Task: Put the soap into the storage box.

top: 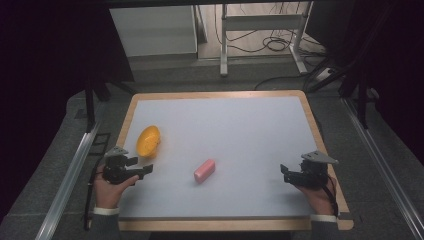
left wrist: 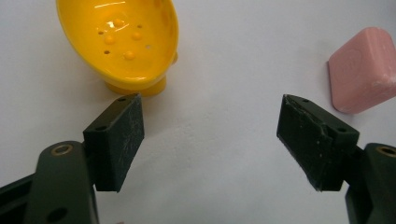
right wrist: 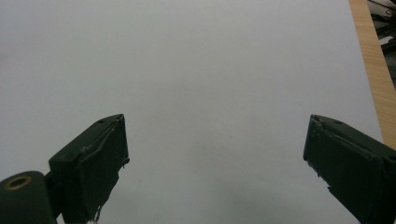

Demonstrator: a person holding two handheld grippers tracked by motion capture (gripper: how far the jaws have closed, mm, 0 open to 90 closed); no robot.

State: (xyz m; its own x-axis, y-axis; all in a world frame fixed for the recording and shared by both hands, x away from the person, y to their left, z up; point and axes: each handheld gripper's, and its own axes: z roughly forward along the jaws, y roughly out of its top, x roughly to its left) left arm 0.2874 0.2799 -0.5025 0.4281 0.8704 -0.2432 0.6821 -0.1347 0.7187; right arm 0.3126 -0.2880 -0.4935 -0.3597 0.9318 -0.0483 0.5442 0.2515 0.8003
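Two empty claws, one pink soap bar to grab

Left claw and right claw are both spread, holding nothing. Soap bar lies mid-tabletop, well apart from the yellow soap dish. I'd square up across its narrow sides before pinching.
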